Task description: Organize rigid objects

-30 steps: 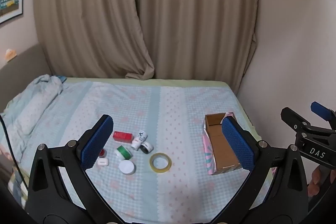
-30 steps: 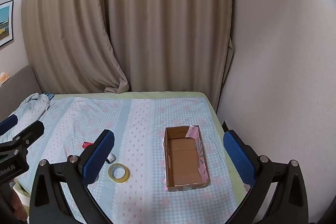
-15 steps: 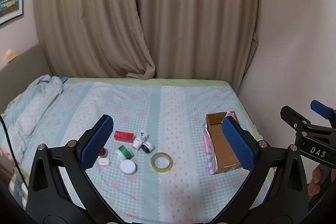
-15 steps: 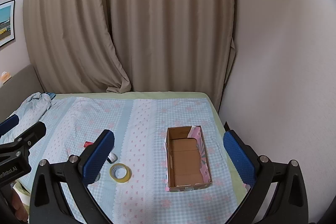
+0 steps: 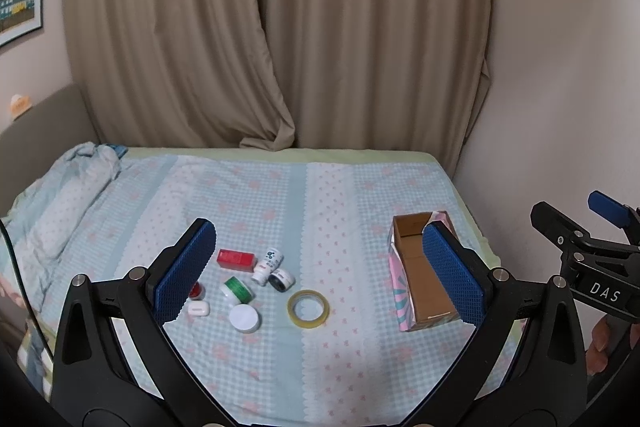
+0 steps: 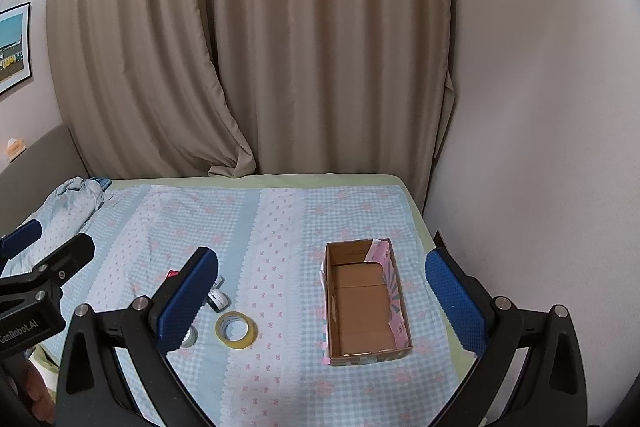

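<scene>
- Between my left gripper pads, which are spread wide with nothing in them, I can see the whole little pile of stuff sitting on the bed.
- Right gripper is the same deal: fingers wide apart, empty, hanging above the sheet.
- The pile, from the left view: red box at the back, a small white bottle lying just beside it, and a dark-sided roll touching the bottle's near end.
- In front of those: a green-topped jar, a white round lid, a small white case, and something red half hidden behind my left pad, can't tell what it is.
- The yellow tape roll lies flat, a bit to the right of the cluster.
- The cardboard box with pink patterned sides sits well apart from all that, near the right edge of the bed, open on top and empty inside.
- Beige curtains hang behind the bed.
</scene>
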`<state>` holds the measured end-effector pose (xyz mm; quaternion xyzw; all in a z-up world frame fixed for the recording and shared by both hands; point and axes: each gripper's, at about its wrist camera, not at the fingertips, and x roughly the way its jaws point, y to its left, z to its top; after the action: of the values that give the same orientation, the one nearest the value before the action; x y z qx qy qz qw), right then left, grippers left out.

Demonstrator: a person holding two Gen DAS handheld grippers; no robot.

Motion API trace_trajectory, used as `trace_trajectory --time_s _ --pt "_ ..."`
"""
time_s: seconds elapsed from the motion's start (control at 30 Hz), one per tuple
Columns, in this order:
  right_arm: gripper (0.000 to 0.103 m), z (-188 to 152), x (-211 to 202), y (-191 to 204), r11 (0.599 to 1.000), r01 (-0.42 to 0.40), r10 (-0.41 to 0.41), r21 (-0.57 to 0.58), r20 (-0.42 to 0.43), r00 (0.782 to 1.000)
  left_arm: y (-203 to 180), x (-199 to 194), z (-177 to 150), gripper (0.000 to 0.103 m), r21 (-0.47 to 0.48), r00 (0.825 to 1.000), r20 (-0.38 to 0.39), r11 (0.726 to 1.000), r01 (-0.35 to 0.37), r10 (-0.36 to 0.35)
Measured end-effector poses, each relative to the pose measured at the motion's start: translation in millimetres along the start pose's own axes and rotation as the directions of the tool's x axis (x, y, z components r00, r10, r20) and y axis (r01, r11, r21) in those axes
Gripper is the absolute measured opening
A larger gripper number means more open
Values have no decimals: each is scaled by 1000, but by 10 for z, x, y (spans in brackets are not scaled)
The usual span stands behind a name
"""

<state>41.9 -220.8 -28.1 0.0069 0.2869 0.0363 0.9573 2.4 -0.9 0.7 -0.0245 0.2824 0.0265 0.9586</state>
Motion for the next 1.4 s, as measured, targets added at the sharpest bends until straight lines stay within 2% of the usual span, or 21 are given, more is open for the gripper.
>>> trace_trajectory --time_s 1.4 --pt "103 -34 11 4 1000 9 -9 -4 -1 1000 67 13 29 102 -2 1000 -3 1000 -2 2"
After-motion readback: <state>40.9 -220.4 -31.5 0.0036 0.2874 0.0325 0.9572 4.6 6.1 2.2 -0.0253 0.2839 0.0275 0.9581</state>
